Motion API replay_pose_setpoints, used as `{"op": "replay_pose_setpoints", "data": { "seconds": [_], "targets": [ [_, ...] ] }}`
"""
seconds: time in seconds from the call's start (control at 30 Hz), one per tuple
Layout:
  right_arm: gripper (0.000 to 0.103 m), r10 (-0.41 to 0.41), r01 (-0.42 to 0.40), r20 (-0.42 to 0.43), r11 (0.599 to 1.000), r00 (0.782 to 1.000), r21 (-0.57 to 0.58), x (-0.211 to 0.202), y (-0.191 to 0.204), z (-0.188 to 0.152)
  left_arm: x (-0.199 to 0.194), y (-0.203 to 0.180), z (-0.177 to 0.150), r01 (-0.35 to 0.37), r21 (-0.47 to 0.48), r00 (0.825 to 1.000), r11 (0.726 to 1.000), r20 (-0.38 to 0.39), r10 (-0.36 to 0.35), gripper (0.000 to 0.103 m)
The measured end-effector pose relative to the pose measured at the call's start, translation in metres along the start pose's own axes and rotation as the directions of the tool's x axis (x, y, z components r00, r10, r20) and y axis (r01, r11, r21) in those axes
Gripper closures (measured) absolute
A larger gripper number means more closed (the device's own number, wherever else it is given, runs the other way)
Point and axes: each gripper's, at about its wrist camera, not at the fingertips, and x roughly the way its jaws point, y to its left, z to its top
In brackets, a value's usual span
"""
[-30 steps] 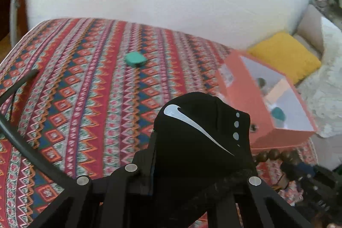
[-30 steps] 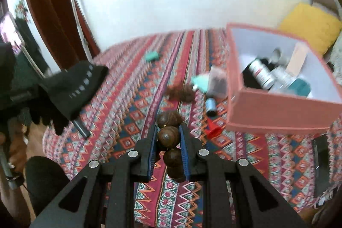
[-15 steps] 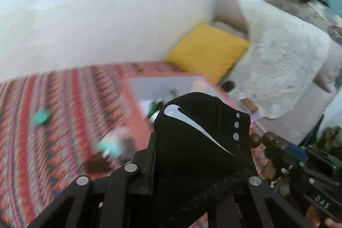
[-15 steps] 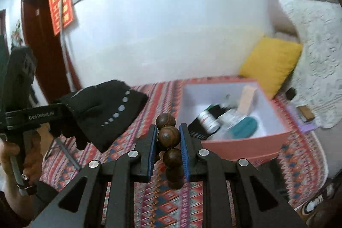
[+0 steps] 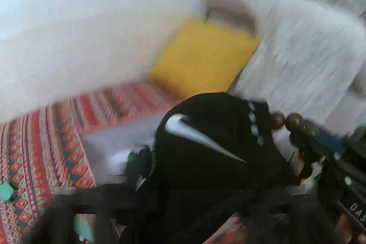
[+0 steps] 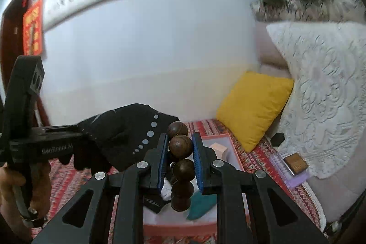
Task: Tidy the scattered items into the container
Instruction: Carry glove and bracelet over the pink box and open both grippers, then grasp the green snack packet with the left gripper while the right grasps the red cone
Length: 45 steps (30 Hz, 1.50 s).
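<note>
- The right gripper [image 6: 178, 164] is clamping its narrow-set blue pads on a string of dark brown wooden beads [image 6: 180, 145]; the strand is dangling over the open coral-pink cardboard box [image 6: 236, 158]
- The left gripper [image 6: 91, 143], its jaws having just been spreading wide, is carrying a black fabric glove with a silver swoosh [image 5: 212, 148] between them above the box; grip unclear through the blur

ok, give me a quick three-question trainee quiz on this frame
1. True or false: the right gripper is shut on the wooden bead bracelet.
2. The cushion beyond the pink box is: A) green B) yellow C) blue
3. Fill in: between the left gripper's jaws sits a black ____.
Key: 1 true. 2 B. 3 glove; those jaws have just been opening, with the glove between them.
</note>
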Motion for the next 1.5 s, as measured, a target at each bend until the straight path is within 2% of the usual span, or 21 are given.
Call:
{"op": "replay_pose_setpoints", "data": {
  "seconds": [0.03,0.07,0.13,0.23,0.3,0.4,0.53,0.67,0.77,0.9,1.03,1.13,1.23,1.27,1.3,1.33,1.4,1.5],
  "targets": [
    [0.065,-0.023,0.024,-0.06,1.0,0.998,0.018,0.026,-0.008,-0.003,0.022,0.007,0.001,-0.016,-0.01,0.998,1.0,-0.06,0.016,0.016],
    [0.039,-0.045,0.049,-0.096,0.998,0.994,0.039,0.043,-0.014,-0.007,0.038,0.014,0.002,-0.028,-0.02,0.994,0.999,-0.105,0.026,0.015],
    [0.021,-0.074,0.085,-0.12,0.992,0.99,0.089,0.063,-0.026,-0.016,0.048,0.029,-0.001,-0.043,-0.046,0.988,0.998,-0.147,0.036,0.015],
    [0.021,-0.061,0.079,-0.143,0.989,0.988,0.122,0.073,-0.035,-0.027,0.033,0.058,-0.011,-0.061,-0.11,0.99,0.992,-0.135,0.045,0.015],
    [0.021,-0.051,0.075,-0.153,0.985,0.987,0.157,0.071,-0.038,-0.033,0.006,0.078,-0.023,-0.073,-0.151,0.993,0.986,-0.107,0.057,0.015],
    [0.021,-0.019,0.046,-0.161,0.985,0.987,0.166,0.054,-0.026,-0.04,-0.034,0.102,-0.047,-0.132,-0.2,0.99,0.971,-0.079,0.118,0.012],
    [0.016,0.015,0.003,-0.134,0.992,0.991,0.129,0.017,0.009,-0.044,-0.081,0.134,-0.097,-0.224,-0.228,0.974,0.948,-0.089,0.209,0.01],
    [0.014,0.057,-0.049,-0.106,0.996,0.993,0.081,-0.02,0.052,-0.053,-0.105,0.158,-0.158,-0.294,-0.286,0.954,0.912,-0.141,0.263,0.009],
    [0.012,0.097,-0.092,-0.099,0.994,0.99,0.052,-0.043,0.086,-0.067,-0.097,0.167,-0.206,-0.328,-0.338,0.942,0.882,-0.189,0.277,0.008],
    [0.012,0.134,-0.129,-0.126,0.99,0.983,0.049,-0.056,0.116,-0.091,-0.059,0.166,-0.264,-0.363,-0.389,0.924,0.847,-0.266,0.274,0.009],
    [0.012,0.163,-0.152,-0.206,0.986,0.965,0.069,-0.057,0.134,-0.123,-0.015,0.167,-0.283,-0.381,-0.445,0.914,0.81,-0.311,0.259,0.011],
    [0.012,0.173,-0.167,-0.26,0.985,0.95,0.046,-0.049,0.142,-0.145,0.009,0.174,-0.287,-0.401,-0.501,0.908,0.767,-0.326,0.262,0.011],
    [0.012,0.158,-0.166,-0.313,0.986,0.937,-0.001,-0.03,0.146,-0.166,0.032,0.169,-0.289,-0.475,-0.466,0.874,0.746,-0.347,0.341,0.012],
    [0.012,0.147,-0.164,-0.334,0.986,0.931,-0.022,-0.02,0.149,-0.174,0.036,0.162,-0.288,-0.506,-0.417,0.858,0.755,-0.336,0.389,0.03],
    [0.012,0.141,-0.163,-0.347,0.986,0.927,-0.035,-0.013,0.15,-0.18,0.038,0.155,-0.286,-0.527,-0.361,0.845,0.77,-0.322,0.427,0.043],
    [0.012,0.138,-0.17,-0.369,0.984,0.919,-0.056,-0.002,0.153,-0.187,0.038,0.151,-0.285,-0.528,-0.328,0.844,0.783,-0.307,0.441,0.062],
    [0.015,0.144,-0.198,-0.416,0.976,0.898,-0.088,0.017,0.158,-0.199,0.033,0.156,-0.287,-0.496,-0.342,0.861,0.798,-0.309,0.403,0.063],
    [0.02,0.188,-0.272,-0.507,0.957,0.841,-0.096,0.051,0.171,-0.218,0.021,0.171,-0.296,-0.436,-0.387,0.892,0.812,-0.302,0.335,0.063]
  ]
}}
